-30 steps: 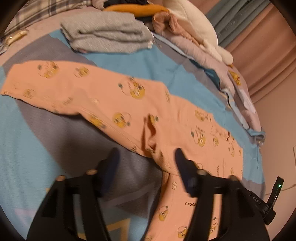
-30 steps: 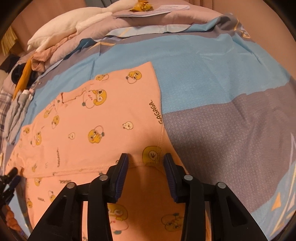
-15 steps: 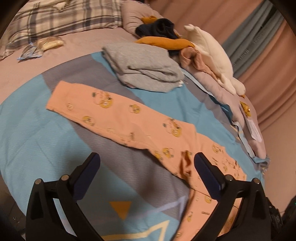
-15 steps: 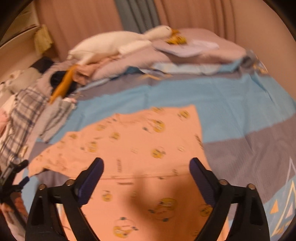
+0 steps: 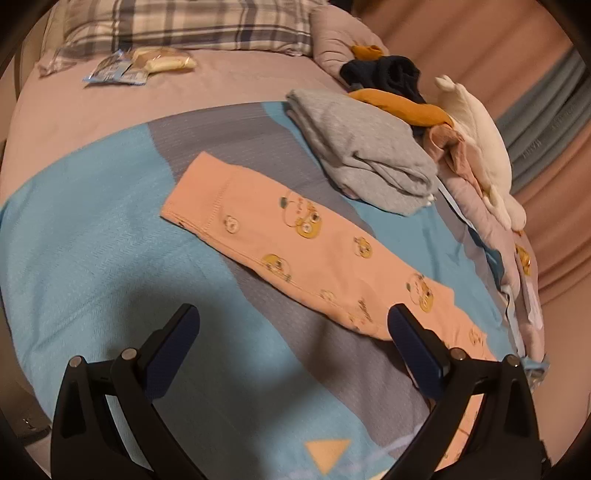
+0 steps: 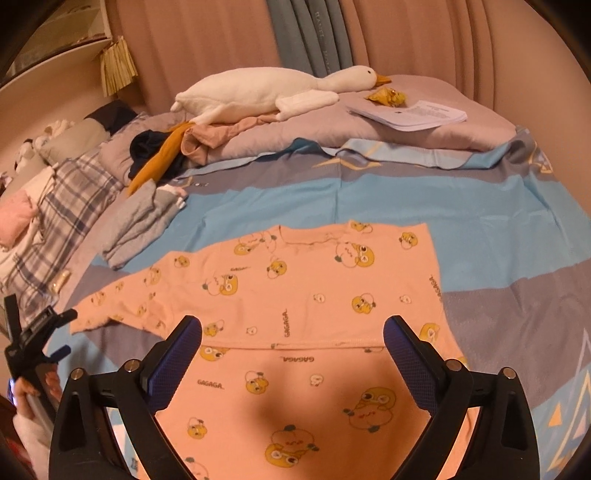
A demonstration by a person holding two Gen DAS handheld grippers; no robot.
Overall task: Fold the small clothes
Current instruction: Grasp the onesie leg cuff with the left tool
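Pajama top [image 6: 314,295] lies released, apparently flatter; both claws, left [image 5: 291,347] and right [image 6: 291,354], now gape empty.

- A bedroom in a home: a bed [image 6: 461,206] with a blue and grey patterned cover fills both views.
- A plaid pillow [image 5: 184,22] and a plush goose [image 6: 266,92] lie on it (clothes heaped beside).
- Pink curtains [image 6: 207,40] hang behind.
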